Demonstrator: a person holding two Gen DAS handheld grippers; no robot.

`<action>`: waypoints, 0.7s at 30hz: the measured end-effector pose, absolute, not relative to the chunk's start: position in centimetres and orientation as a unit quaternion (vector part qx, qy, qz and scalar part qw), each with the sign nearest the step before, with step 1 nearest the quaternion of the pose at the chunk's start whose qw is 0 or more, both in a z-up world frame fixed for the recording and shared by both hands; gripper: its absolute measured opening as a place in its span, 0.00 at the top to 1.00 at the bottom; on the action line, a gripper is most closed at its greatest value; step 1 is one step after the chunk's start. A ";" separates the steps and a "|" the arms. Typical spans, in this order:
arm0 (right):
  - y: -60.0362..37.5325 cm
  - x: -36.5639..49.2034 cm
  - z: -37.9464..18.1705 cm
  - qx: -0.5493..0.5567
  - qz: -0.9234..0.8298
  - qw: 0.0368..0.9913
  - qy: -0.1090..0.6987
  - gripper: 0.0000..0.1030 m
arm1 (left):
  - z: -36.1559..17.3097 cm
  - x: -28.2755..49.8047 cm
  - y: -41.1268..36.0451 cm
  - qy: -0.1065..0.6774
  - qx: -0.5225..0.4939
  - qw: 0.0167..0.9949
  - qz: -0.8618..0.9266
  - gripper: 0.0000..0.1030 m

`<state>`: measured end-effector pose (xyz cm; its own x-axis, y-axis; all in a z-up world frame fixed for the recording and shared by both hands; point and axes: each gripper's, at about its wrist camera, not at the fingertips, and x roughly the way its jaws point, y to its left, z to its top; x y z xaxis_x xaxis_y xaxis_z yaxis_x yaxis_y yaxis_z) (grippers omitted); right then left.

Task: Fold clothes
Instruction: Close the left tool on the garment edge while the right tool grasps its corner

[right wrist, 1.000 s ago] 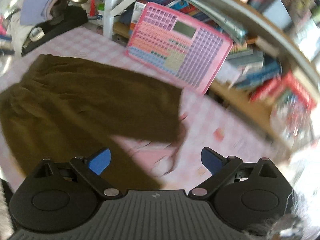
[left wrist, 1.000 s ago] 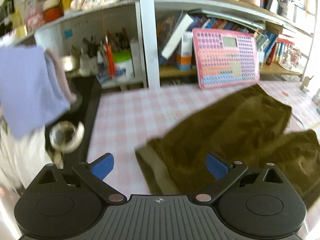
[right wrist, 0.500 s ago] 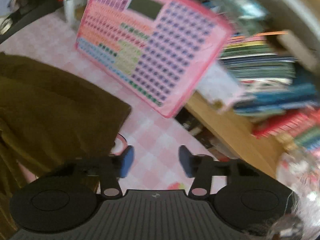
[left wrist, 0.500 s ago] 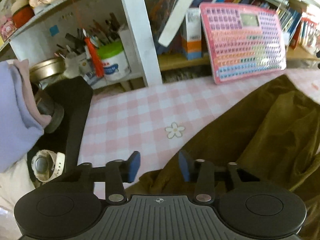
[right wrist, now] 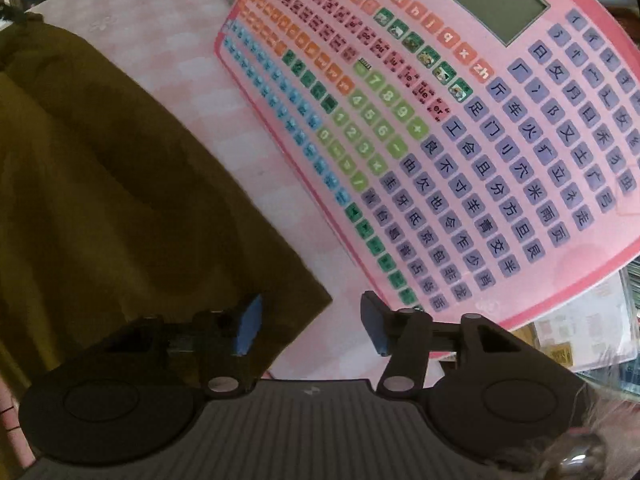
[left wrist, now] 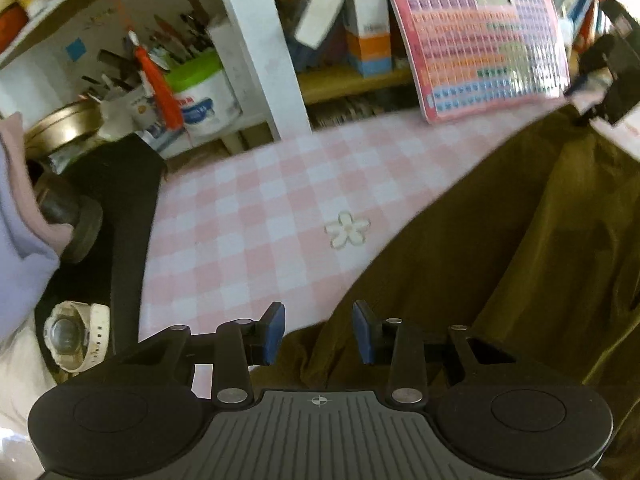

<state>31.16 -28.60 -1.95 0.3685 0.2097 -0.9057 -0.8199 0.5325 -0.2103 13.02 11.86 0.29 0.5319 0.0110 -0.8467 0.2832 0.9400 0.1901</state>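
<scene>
Holding our left hand-held gripper (left wrist: 318,332) partly open over one corner of the brown trousers (left wrist: 500,248), we grip nothing. Our right hand-held gripper (right wrist: 310,330), also parted and empty, hovers at another corner of the trousers, which lie spread on the checked tabletop (left wrist: 260,216) near a pink keyboard toy (right wrist: 460,128).

Item: trousers/shorts-type garment (left wrist: 500,248), 1 pc. Colour: dark olive-brown, matte, soft fabric w/ faint nap. State: unfolded in part, lying on pink-white check tablecloth (left wrist: 256,216); one layer doubled over another at right side, lengthwise crease visible. Near corner bunched, edge thickened like a hem or waistband, can't tell which. Far corner reaches up twd pink keyboard toy (left wrist: 480,36). Right wrist view: garment (right wrist: 112,200) fills left half, one squared corner near bottom centre, surface gently rumpled.
</scene>
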 end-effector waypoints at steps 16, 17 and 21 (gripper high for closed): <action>-30.0 33.4 -2.3 -0.237 0.368 0.751 0.494 0.87 | -3.2 14.5 11.7 0.493 0.170 0.836 -0.170 0.96; -29.8 33.1 -2.0 -0.239 0.370 0.750 0.493 0.89 | -3.1 14.1 11.7 0.485 0.175 0.840 -0.172 0.97; -29.9 30.3 2.0 -0.248 0.343 0.805 0.416 0.91 | -0.8 12.6 12.0 0.434 0.188 0.867 -0.156 0.98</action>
